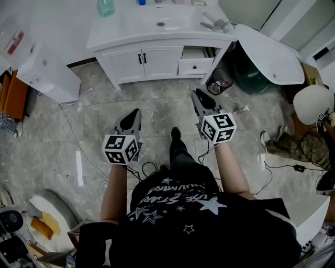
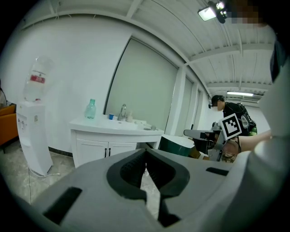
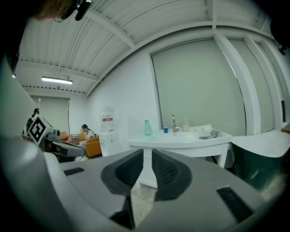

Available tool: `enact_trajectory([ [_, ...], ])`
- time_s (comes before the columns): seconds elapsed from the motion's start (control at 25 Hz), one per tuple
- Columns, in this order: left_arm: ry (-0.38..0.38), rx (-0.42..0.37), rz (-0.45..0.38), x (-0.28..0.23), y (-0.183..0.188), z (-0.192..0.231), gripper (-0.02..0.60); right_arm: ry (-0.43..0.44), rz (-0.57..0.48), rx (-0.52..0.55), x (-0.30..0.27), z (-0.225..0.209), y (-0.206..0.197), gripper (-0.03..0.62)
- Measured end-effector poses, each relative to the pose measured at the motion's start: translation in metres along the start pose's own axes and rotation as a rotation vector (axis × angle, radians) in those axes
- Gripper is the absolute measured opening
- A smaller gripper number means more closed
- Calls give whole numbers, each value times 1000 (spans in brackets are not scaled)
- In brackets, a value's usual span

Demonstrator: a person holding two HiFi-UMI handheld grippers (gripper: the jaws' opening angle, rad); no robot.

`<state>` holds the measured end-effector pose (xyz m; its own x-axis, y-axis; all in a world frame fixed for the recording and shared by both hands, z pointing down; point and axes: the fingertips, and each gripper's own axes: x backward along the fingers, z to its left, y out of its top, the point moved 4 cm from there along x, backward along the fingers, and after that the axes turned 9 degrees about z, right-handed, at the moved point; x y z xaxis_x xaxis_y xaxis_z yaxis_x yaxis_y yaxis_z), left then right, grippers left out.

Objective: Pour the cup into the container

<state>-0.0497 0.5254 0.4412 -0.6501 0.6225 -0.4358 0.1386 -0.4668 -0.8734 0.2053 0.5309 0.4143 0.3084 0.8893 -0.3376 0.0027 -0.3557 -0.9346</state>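
Left hand-held gripper [image 1: 137, 112] closed, right hand-held gripper [image 1: 196, 93] slightly parted, both empty; white vanity [image 1: 159, 62] ahead bears a bottle [image 1: 105, 7].

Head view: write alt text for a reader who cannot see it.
A person in a black star-print shirt holds out a left gripper and right gripper, both empty, over a grey stone floor. Ahead stands a white sink vanity, one drawer open, a green bottle on top.
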Motion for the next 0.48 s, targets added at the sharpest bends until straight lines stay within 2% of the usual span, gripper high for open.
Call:
enact_trajectory([
  [0.08,8,1,7,-11,5,8,11,24,11,6,-12,-5,3,70],
  [0.2,18,18,15,-32,17,21,11,53,32,8,-36,-18,8,137],
  [0.48,5,-3,25,-90,57,38,11,56,61,-12,-92,-64,29,269],
])
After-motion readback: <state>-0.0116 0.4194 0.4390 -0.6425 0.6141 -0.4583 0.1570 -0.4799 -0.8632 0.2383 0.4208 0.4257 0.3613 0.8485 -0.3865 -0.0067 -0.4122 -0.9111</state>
